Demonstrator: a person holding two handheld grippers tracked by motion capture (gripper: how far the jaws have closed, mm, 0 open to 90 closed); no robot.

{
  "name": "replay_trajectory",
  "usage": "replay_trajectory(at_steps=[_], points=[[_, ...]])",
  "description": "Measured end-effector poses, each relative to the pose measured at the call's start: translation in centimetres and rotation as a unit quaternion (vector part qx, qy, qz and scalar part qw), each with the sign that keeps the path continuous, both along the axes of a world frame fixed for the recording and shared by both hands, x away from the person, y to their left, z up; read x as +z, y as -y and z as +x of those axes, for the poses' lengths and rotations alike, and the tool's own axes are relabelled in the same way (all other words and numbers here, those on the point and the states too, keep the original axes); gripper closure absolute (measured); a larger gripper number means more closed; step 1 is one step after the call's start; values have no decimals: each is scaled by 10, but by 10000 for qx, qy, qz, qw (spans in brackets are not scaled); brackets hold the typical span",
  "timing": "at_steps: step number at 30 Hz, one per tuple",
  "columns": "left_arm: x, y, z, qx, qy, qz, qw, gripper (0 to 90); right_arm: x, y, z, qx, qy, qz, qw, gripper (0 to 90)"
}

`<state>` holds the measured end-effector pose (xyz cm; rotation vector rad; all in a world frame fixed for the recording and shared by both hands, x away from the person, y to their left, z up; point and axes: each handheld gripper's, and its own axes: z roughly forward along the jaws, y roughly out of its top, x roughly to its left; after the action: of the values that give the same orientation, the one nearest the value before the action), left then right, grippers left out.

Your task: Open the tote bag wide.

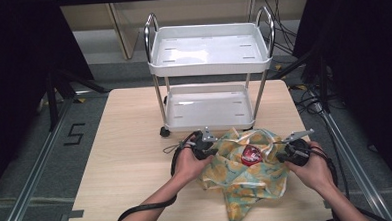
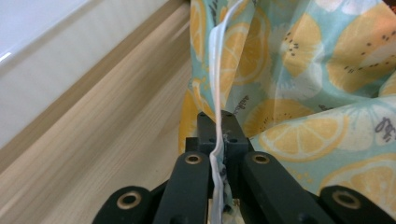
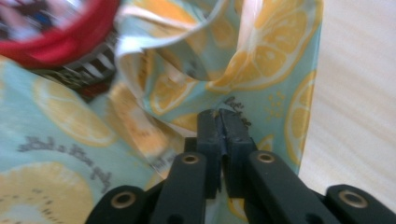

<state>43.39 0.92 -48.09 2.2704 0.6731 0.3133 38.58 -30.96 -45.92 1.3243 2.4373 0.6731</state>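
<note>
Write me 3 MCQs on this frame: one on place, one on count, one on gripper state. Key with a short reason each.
1. Where does the red-lidded container sit?
A. on the cart's top tray
B. in the open mouth of the lemon-print bag
C. on bare table beside the bag

2. How many trays has the white cart?
A. one
B. two
C. three

3. What is the left gripper doing?
A. hanging open above the table
B. shut on the container
C. shut on the bag's white-trimmed edge

Key: B, high view shows the lid ringed by fabric; B, an upper and a lower tray show; C, left gripper view shows the edge pinched between closed jaws.
</note>
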Motion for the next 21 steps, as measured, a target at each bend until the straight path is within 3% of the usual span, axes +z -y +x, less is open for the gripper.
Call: replay_trajectory(at_steps=[1, 3, 4, 5, 6, 7, 8, 10, 13, 14, 15, 16, 19, 20, 21], points=[[0, 0, 0, 9, -3, -8, 10000, 896, 5, -1, -3, 94, 37, 18, 9999, 854], [0, -1, 0, 29, -10, -7, 10000, 896, 12, -6, -8, 90, 403, 250, 9988, 839], [0, -1, 0, 28, 1, 9, 10000, 895, 18, -8, -12, 19, 321, 372, 9988, 829], [0, -3, 1, 6, 48, 80, 10000, 895, 25, -8, -13, 218, 525, 292, 9980, 823], [2, -3, -1, 38, 24, 8, 10000, 895, 28, -8, -14, 334, 646, 272, 9970, 822], [2, -3, -1, 24, 2, -31, 10000, 893, 33, -14, -20, 263, 606, 492, 9966, 827], [3, -4, -2, 34, 38, -71, 10000, 891, 35, -13, -19, 436, 760, 440, 9952, 839], [5, -6, -2, 25, 102, -17, 9999, 879, 36, -19, -22, 491, 713, 603, 9944, 876], [10, -11, -4, 158, 88, -149, 9997, 803, 27, -25, -20, 540, 340, 711, 9954, 900], [12, -13, -4, 205, 79, -245, 9995, 778, 25, -24, -18, 629, 328, 629, 9955, 900], [13, -15, -4, 226, 91, -280, 9993, 732, 20, -28, -20, 490, 157, 706, 9962, 900], [15, -17, -5, 238, 83, -336, 9991, 692, 16, -28, -19, 576, 228, 656, 9959, 900], [21, -22, -8, 242, 36, -507, 9984, 553, 11, -29, -20, 579, 21, 653, 9962, 900], [23, -23, -10, 228, 27, -564, 9981, 523, 8, -30, -21, 606, 60, 619, 9962, 900], [25, -25, -13, 237, 1, -630, 9977, 506, 8, -31, -22, 491, 12, 760, 9959, 900]])
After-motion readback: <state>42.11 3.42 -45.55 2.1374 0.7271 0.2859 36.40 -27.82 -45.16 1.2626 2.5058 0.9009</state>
